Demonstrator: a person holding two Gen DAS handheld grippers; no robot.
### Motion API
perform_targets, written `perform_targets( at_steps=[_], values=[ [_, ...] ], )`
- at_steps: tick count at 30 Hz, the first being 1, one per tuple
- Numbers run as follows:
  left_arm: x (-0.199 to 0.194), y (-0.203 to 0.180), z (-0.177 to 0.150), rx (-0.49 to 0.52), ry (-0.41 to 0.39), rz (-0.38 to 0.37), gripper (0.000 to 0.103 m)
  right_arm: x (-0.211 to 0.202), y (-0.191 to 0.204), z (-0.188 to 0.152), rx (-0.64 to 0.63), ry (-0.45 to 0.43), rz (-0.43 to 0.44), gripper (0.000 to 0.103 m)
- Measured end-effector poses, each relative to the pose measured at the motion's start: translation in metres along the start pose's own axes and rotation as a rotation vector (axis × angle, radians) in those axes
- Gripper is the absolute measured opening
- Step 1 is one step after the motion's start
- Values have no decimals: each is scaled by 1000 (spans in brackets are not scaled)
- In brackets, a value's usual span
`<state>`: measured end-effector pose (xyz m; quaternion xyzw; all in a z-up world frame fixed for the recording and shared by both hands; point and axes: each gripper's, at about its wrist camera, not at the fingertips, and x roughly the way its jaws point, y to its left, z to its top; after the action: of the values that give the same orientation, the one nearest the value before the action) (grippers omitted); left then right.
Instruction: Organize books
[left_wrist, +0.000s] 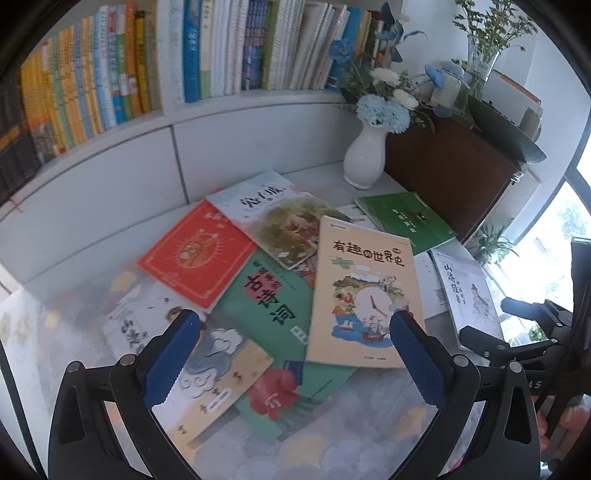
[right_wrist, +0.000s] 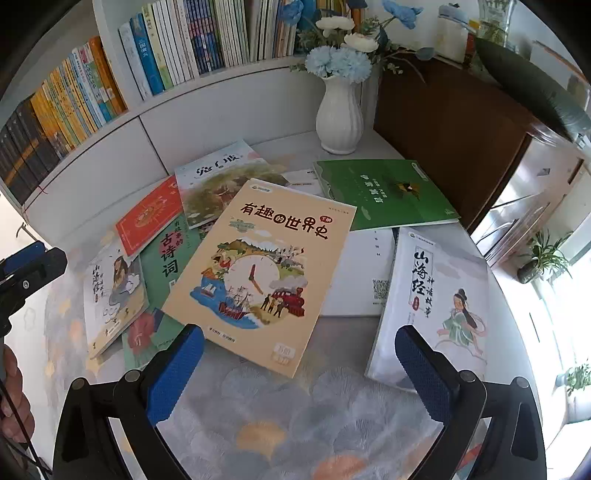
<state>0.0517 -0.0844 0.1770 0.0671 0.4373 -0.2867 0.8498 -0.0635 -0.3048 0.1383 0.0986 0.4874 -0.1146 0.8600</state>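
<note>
With both sets of fingers spread wide and empty, my right gripper (right_wrist: 299, 347) and left gripper (left_wrist: 295, 330) hang over the pile. Cream history book (right_wrist: 258, 269) lies on top, thin softcover, probably light, floppy and slick, so I'd pinch its near edge. Patterned tabletop (right_wrist: 295, 424) looks soft. Further back: green book (right_wrist: 384, 192), white vase (right_wrist: 338, 114), packed bookshelf (right_wrist: 155, 59).

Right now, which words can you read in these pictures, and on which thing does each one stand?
"有趣的世界史": cream book with the clock picture
"山海经 神话故事": white book by the right gripper
"古诗词": teal-green book
Green book, red book, shelf spines: too small or blurred to read.
</note>
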Motion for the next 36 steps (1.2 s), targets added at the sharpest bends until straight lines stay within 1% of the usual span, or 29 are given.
perform_targets(
  at_steps=[6,10,13,15,17,18,20,21,22,23,25,26,27,28,29,30,32,34,36],
  values=[
    [38,1,4,-41,67,-47,102,23,-11,5,25,34,21,103],
    [71,-1,0,-72,128,-116,102,44,-27,2,72,53,44,102],
    [91,-5,-1,-88,159,-175,102,60,-34,1,97,67,82,95],
    [108,-9,-3,-97,188,-205,102,73,-36,3,103,81,86,95],
    [122,-13,-4,-105,217,-225,101,85,-39,5,116,101,93,89],
    [128,-14,-5,-112,230,-234,101,92,-41,6,126,111,100,83],
    [140,-16,-6,-127,253,-260,99,103,-45,9,149,129,116,80],
    [146,-18,-7,-128,264,-269,95,108,-47,9,159,140,121,72],
    [150,-20,-8,-125,272,-268,89,113,-48,10,166,154,126,65],
    [154,-21,-9,-124,280,-269,85,119,-49,10,172,170,138,63],
    [156,-23,-10,-116,271,-271,85,128,-49,10,181,190,159,57],
    [156,-24,-11,-114,269,-276,84,129,-48,10,178,187,163,56],
    [156,-23,-11,-116,270,-289,82,130,-46,12,169,182,173,56],
    [154,-23,-13,-123,271,-321,82,130,-43,13,159,180,187,54],
    [154,-23,-14,-126,271,-334,82,131,-40,14,150,185,209,53],
    [152,-23,-17,-125,275,-350,82,132,-36,15,134,191,187,55],
    [144,-23,-26,-127,271,-363,82,132,-34,15,128,189,174,55],
    [131,-24,-36,-127,261,-373,82,129,-36,11,136,201,200,55],
    [119,-25,-51,-130,261,-367,82,124,-34,3,120,222,220,55]
  ],
)
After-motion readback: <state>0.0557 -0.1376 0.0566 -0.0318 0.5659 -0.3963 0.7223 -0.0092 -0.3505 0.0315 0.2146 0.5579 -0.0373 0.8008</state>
